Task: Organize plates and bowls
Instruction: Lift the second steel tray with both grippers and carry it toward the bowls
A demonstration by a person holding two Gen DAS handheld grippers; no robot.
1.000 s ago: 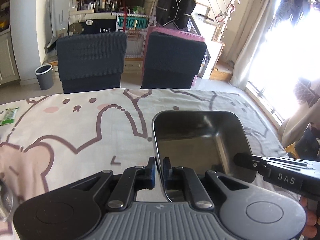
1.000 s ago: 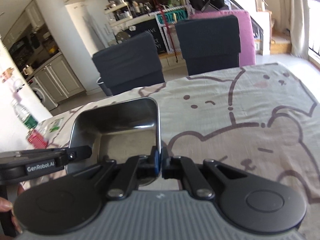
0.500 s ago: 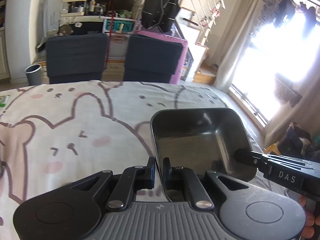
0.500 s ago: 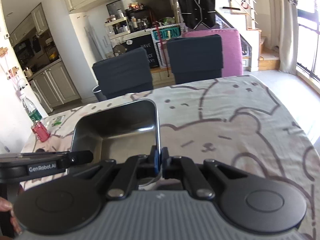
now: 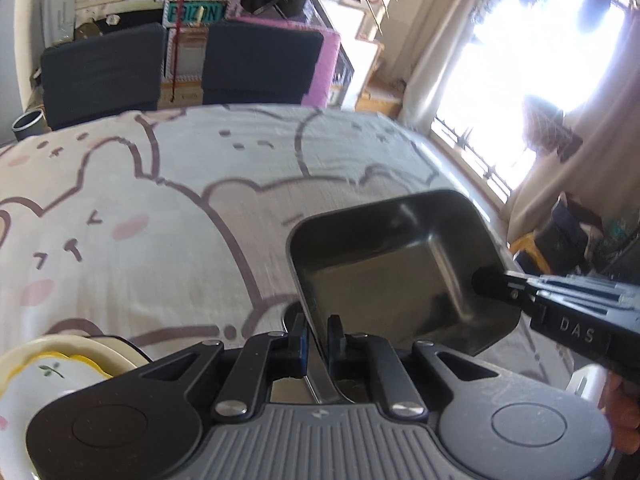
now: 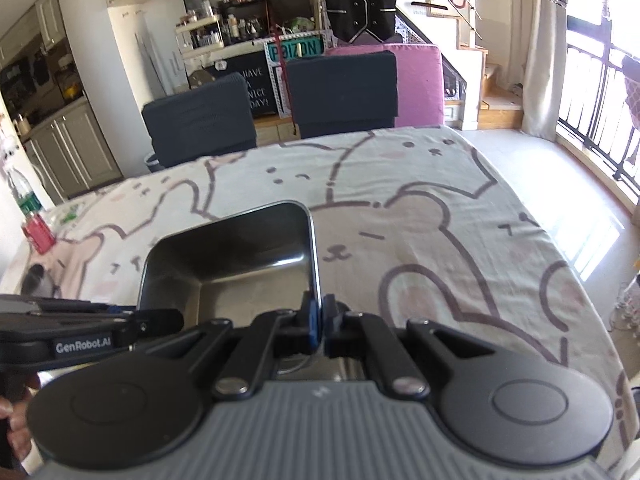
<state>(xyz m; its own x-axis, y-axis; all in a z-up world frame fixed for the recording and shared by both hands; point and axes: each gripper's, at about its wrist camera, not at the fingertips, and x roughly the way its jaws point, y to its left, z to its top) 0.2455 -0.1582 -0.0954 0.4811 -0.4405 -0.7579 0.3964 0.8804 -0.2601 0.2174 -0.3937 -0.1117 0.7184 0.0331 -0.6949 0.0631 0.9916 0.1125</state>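
Left wrist view: left gripper (image 5: 316, 338) clamped on near-left rim of square metal tray (image 5: 384, 276), held above bear-print tablecloth (image 5: 160, 200). Right gripper's tip touches tray's far-right wall. Cream plate (image 5: 48, 364) w/ yellow edge at lower left, partly hidden behind gripper body. Right wrist view: right gripper (image 6: 319, 322) pinched tight on tray's (image 6: 240, 264) right rim; left gripper enters from left. Two dark chairs (image 6: 200, 120) beyond table; red can (image 6: 38, 232) & bottle at far left edge.
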